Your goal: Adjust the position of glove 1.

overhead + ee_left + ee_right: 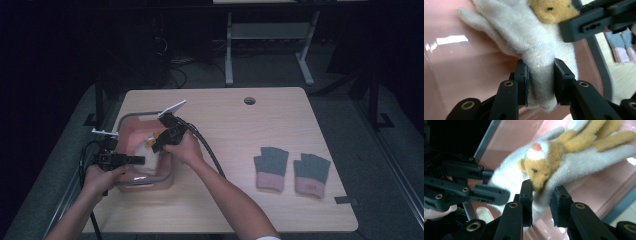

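My left gripper (540,82) is clamping the cuff end of a cream glove (529,40), both pads pressing into the fleece from either side. My right gripper (541,202) is sitting around the same glove near its middle; one pad is touching the fabric while the other is standing slightly off it, so those jaws are loosely apart rather than squeezing. In the right gripper view the glove is showing an orange bear face (541,167) with a white snout and a pinkish nose, and orange fingers are spreading out past it. I am not making out any lettering or brand on the glove or on the grippers.

The glove is hanging over and inside a pink bin (131,137) with a grey rim, which is standing at the left side of the wooden table (225,200). In the high view both my hands are meeting at that bin, the left hand (100,175) at its near corner and the right hand (185,150) at its right edge. Well apart on the right side of the table, a pair of grey gloves with pink cuffs (292,170) is lying flat, side by side.
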Available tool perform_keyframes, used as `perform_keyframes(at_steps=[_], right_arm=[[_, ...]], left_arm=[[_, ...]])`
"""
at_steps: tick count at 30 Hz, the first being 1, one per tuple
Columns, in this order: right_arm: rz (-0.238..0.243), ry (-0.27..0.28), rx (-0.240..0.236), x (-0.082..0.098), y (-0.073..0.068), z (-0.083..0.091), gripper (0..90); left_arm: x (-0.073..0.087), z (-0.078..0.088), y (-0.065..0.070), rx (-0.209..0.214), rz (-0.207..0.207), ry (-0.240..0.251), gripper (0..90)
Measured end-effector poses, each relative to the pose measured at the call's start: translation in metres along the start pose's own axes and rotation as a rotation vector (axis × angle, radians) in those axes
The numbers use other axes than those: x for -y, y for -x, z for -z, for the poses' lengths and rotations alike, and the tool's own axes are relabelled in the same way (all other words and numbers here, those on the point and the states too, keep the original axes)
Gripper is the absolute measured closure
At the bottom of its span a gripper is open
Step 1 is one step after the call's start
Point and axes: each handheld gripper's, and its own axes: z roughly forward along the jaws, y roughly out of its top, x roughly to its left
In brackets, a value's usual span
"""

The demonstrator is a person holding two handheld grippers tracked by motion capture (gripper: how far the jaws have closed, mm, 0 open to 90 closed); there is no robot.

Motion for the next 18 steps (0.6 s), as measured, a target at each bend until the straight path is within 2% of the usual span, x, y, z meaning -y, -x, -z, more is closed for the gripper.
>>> perform_keyframes(at_steps=[1, 6, 13, 18], right_arm=[[-0.004, -0.004, -0.001, 0.0, 0.0, 0.001, 71.5], [0.012, 0.003, 0.008, 0.001, 0.0, 0.008, 70.5], [-0.005, 0.032, 0.007, 0.003, 0.002, 0.021, 70.6], [-0.007, 0.045, -0.003, 0.005, 0.003, 0.027, 70.9]], left_arm=[[0.0, -0.001, 0.0, -0.002, 0.012, -0.001, 68.1], [0.0, -0.002, 0.0, -0.021, 0.01, -0.018, 68.1], [0.003, -0.005, -0.003, -0.048, 0.005, -0.041, 66.8], [0.002, -0.002, 0.0, -0.084, -0.003, -0.048, 61.0]])
